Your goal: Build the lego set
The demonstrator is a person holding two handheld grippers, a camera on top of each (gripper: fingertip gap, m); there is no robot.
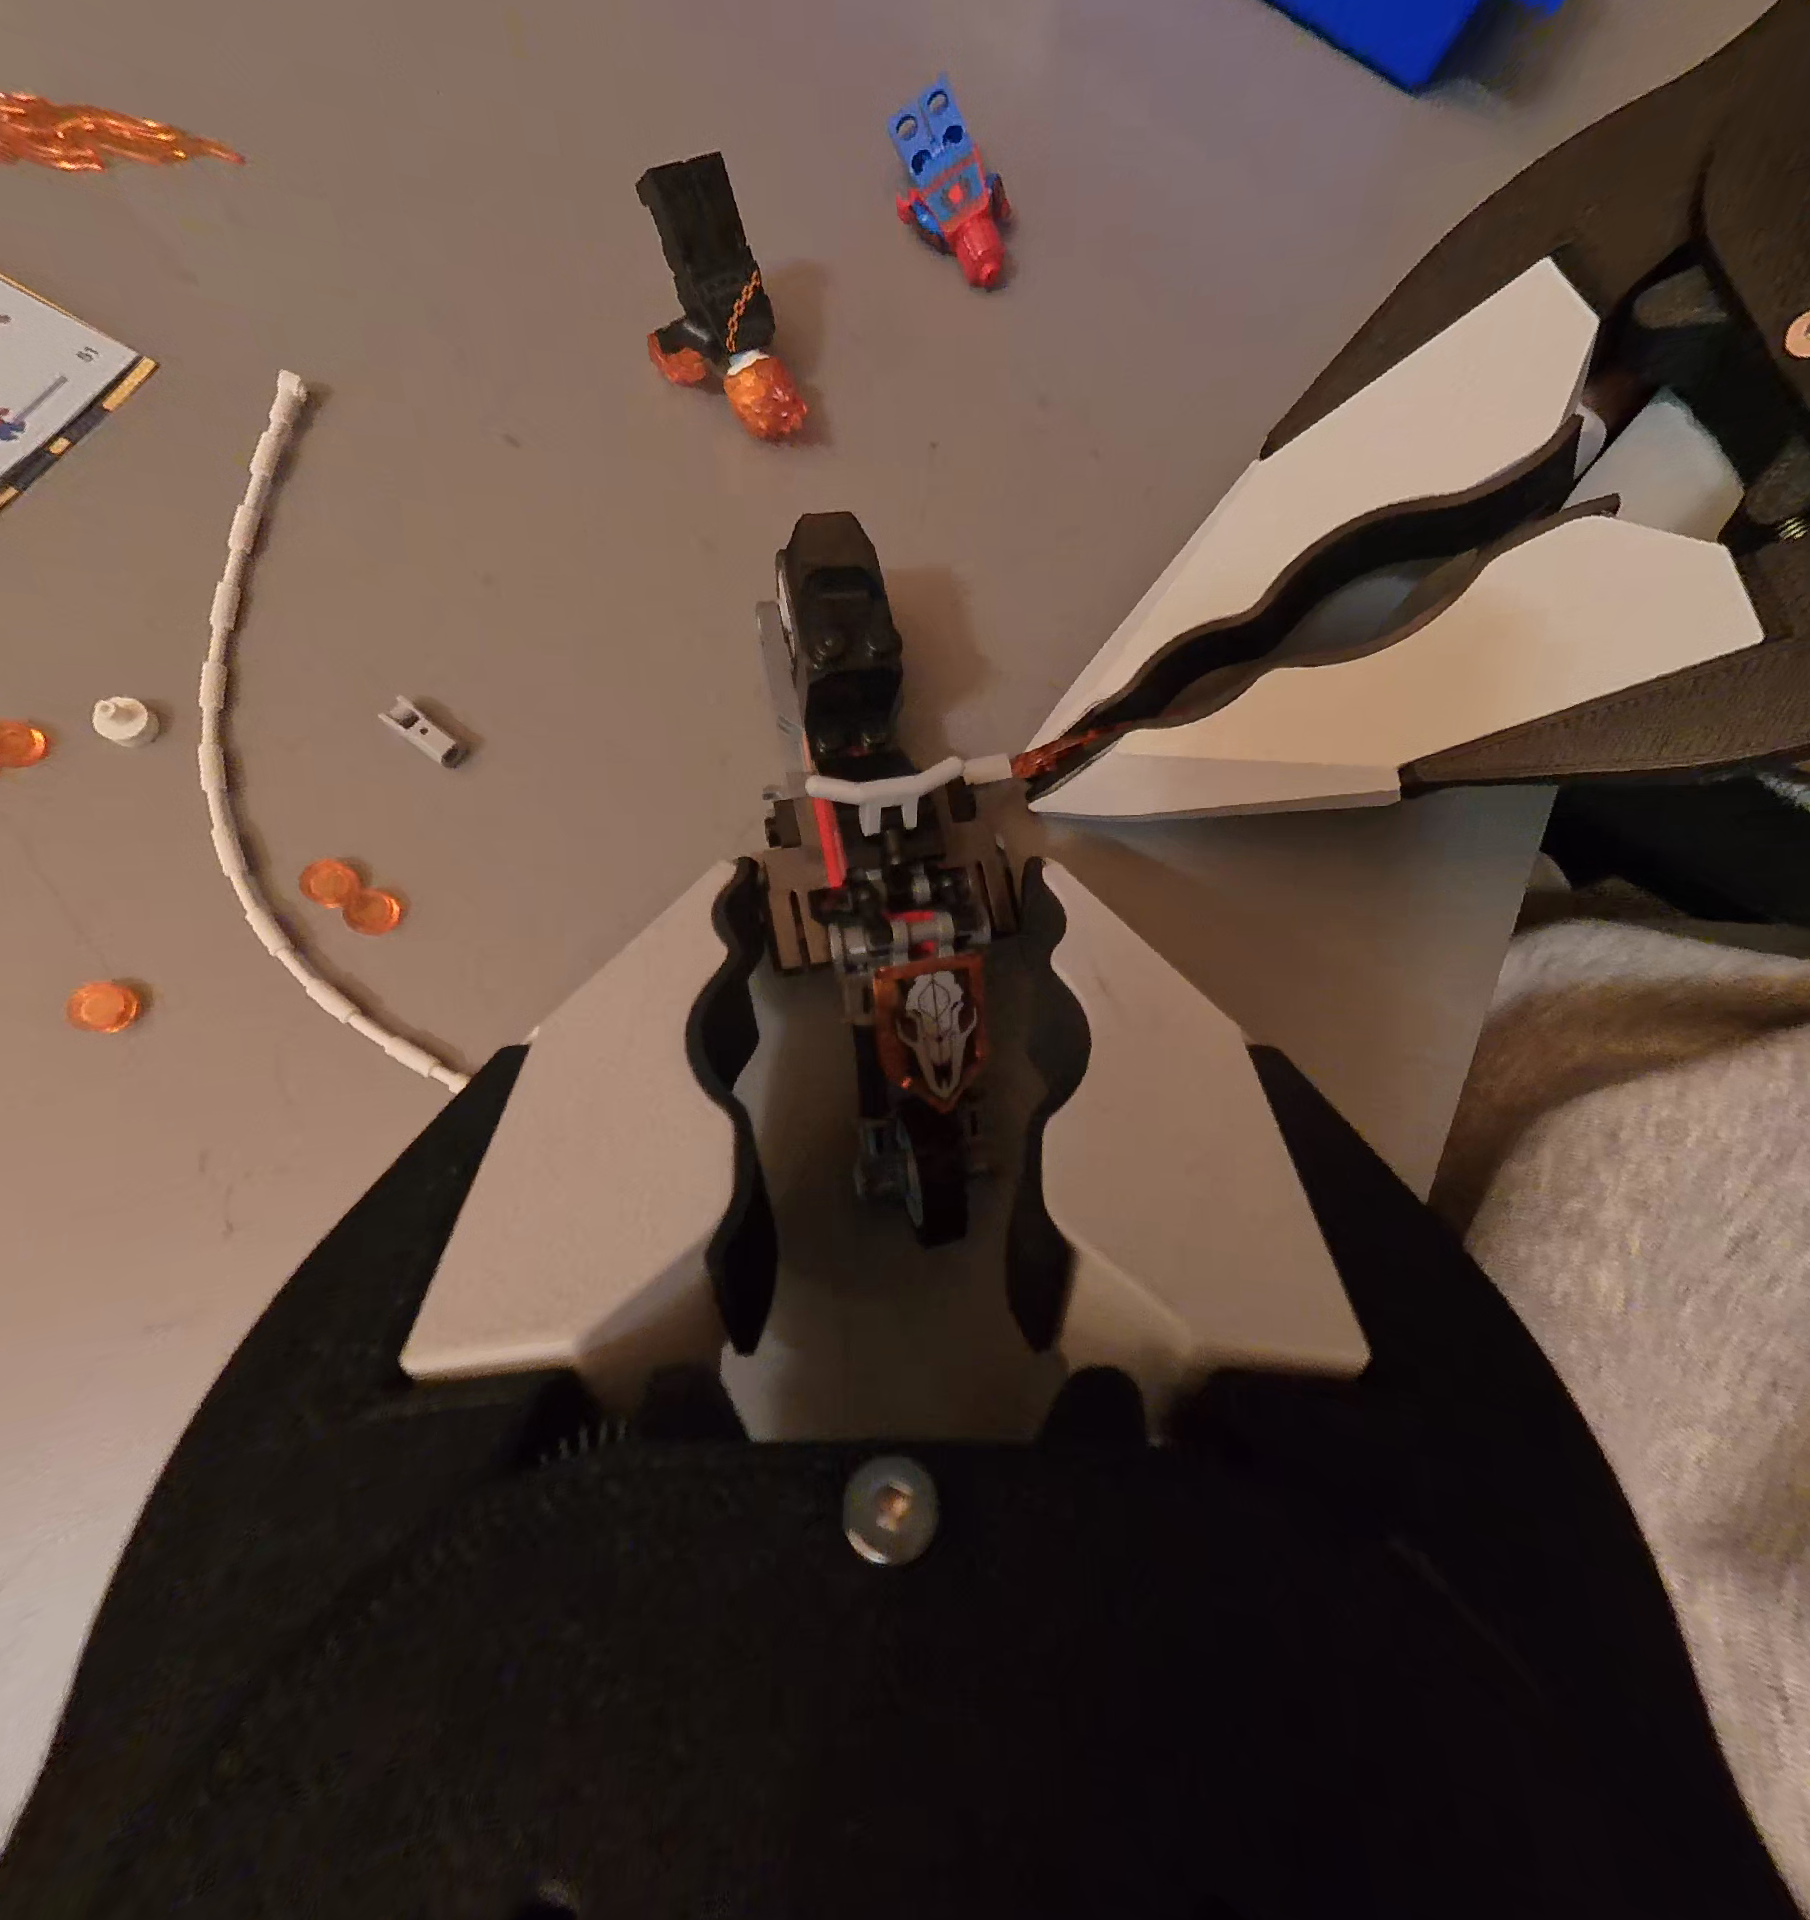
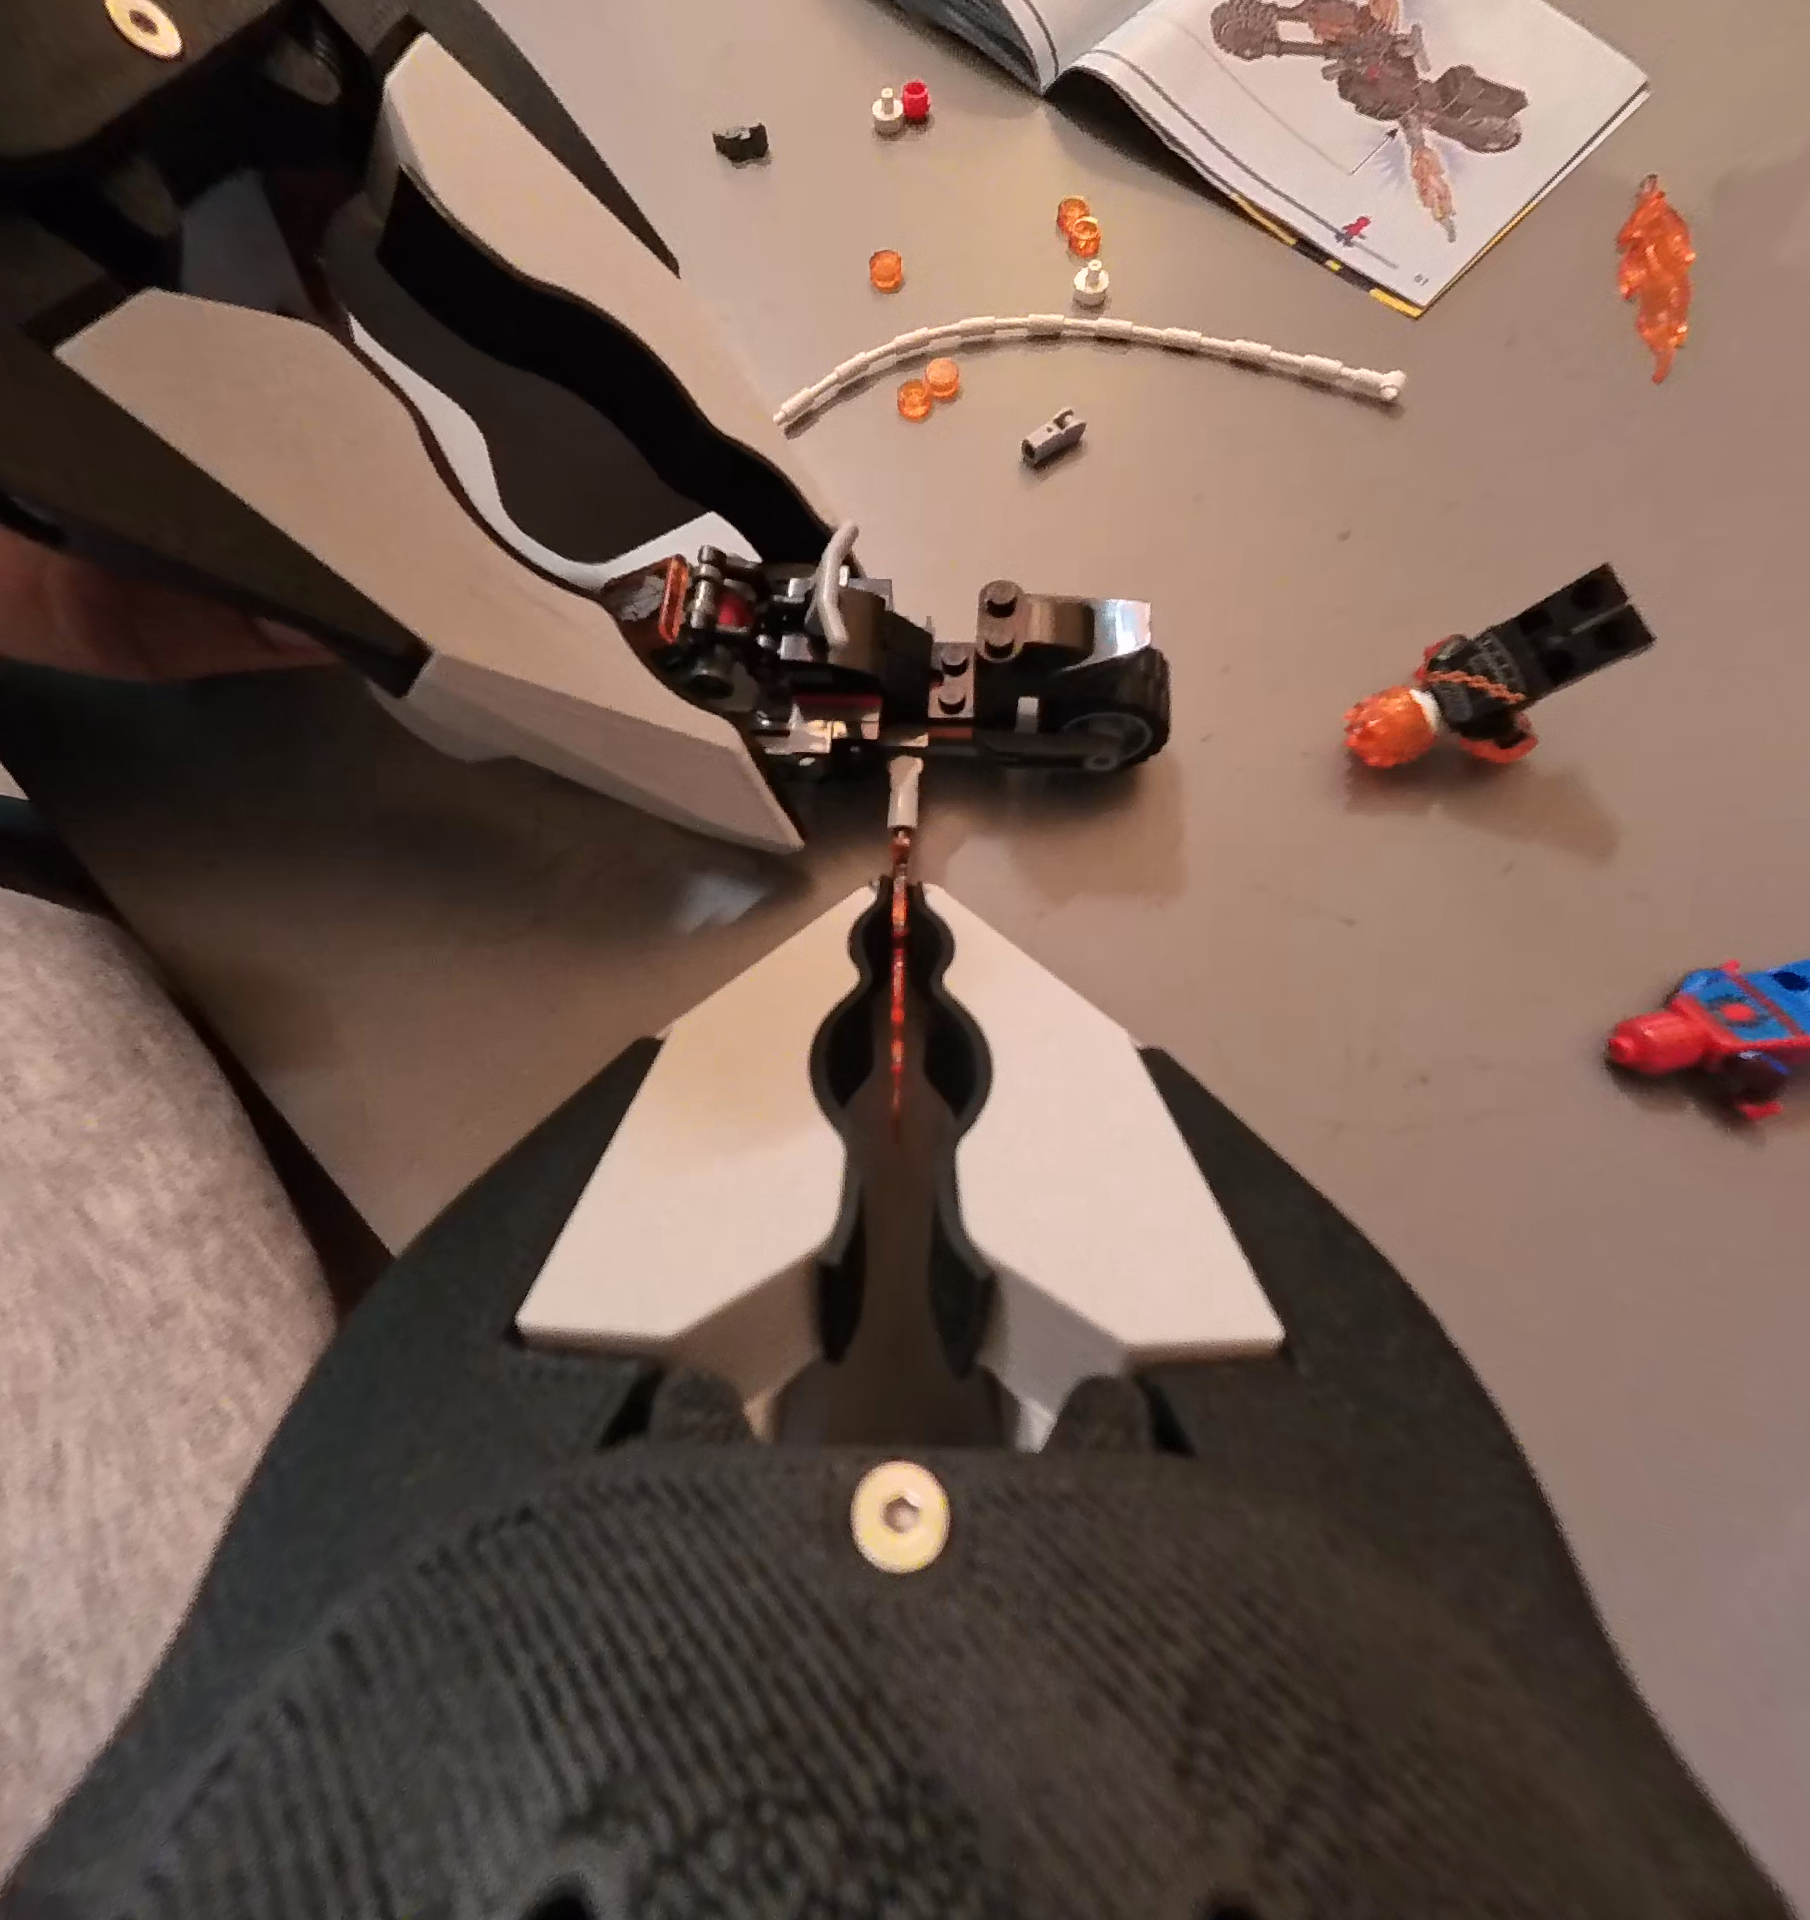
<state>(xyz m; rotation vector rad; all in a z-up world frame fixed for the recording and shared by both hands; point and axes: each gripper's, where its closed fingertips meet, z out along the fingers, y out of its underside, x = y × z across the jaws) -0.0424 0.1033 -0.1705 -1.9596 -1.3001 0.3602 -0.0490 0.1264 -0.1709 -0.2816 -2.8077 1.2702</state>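
Left claw [image 1: 885,914] grips the motorcycle [image 2: 911,665], hiding its front; right claw [image 2: 896,894] pinches a thin flame piece [image 2: 896,997].

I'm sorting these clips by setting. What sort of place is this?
Probably a home or hobby tabletop, though no room shows. A plain grey table carries loose toy-brick parts, an open instruction booklet and two minifigures lying down, black and blue-red. A grey knit sleeve rests at the edge.

A hobby tabletop; grey table [image 2: 1400,935] strewn with loose bricks, open instruction booklet [image 2: 1348,135]
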